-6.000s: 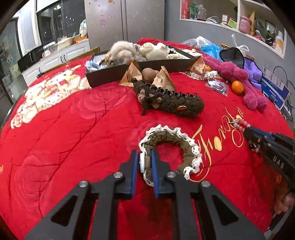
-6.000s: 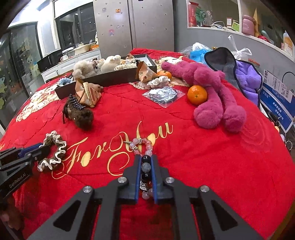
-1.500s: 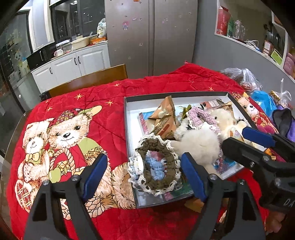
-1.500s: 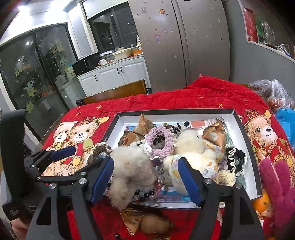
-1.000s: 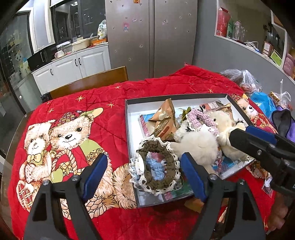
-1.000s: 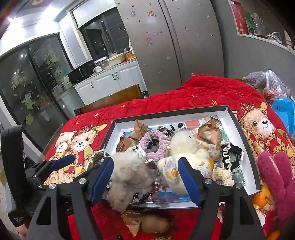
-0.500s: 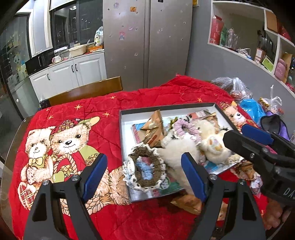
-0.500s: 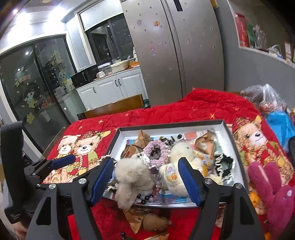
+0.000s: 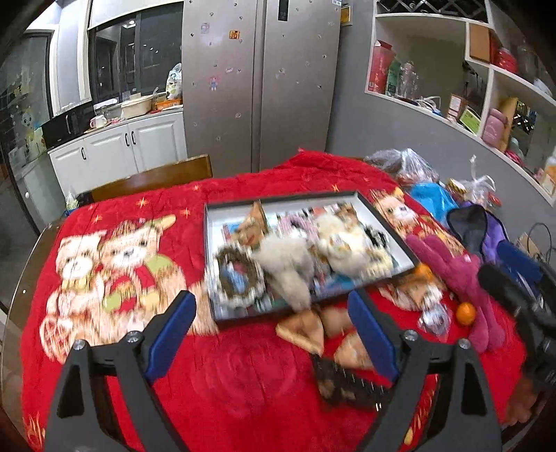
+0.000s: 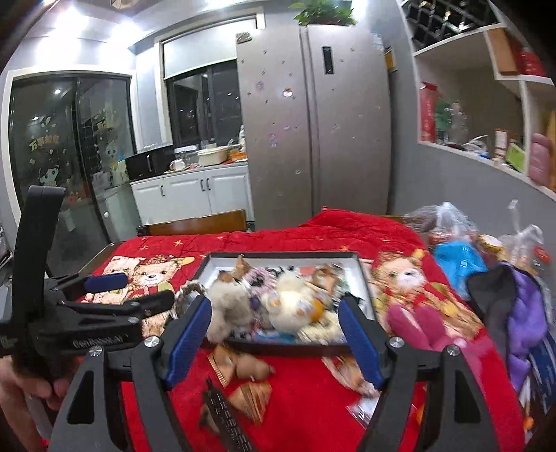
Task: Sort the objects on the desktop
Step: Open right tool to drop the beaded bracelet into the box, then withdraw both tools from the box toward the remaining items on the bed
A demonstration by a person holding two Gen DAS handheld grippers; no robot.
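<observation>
Both grippers pulled back, left gripper point(image 9: 271, 333) and right gripper point(image 10: 274, 339) jaws wide, empty; tray point(image 9: 215, 318) farther ahead, scrunchie point(image 9: 236, 278) inside.

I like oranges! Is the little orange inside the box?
No, the orange sits on the red blanket outside the box, beside the pink plush.

landmark: steel double-door fridge point(image 10: 312, 121) | left of it: white cabinets point(image 10: 191, 191), dark window point(image 10: 205, 104) | right: grey wall, white shelves point(image 10: 486, 104) | before it: wooden chair point(image 9: 149, 177) | ceiling lights point(image 10: 87, 27) bright
</observation>
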